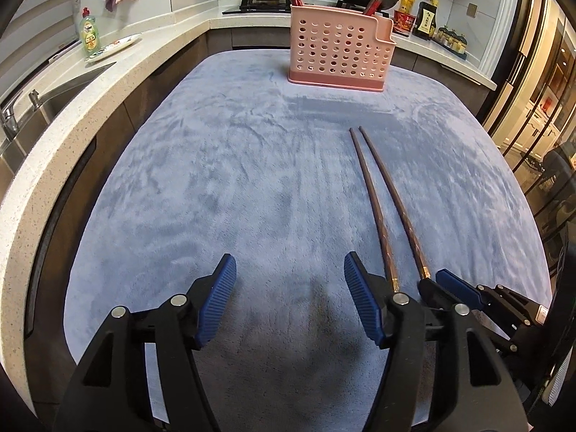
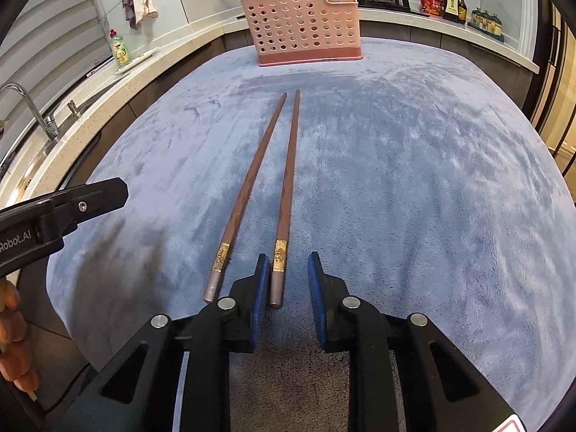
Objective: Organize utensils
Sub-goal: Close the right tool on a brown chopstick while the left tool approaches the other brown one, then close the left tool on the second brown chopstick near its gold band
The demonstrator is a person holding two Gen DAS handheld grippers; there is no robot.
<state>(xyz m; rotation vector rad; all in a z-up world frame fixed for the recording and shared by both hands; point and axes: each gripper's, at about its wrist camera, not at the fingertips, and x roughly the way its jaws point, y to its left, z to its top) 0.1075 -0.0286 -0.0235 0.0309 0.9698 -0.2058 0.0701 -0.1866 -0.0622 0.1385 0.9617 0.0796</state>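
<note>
The right gripper [image 2: 288,280] has its fingers a little apart around the butt end of the right chopstick [image 2: 286,194], not pressing it. The left chopstick [image 2: 248,187] lies just outside them. The left gripper [image 1: 289,288] gapes wide over bare blue cloth [image 1: 234,180], holding nothing. Both sticks point toward the pink holder [image 2: 302,25] at the table's far edge.
</note>
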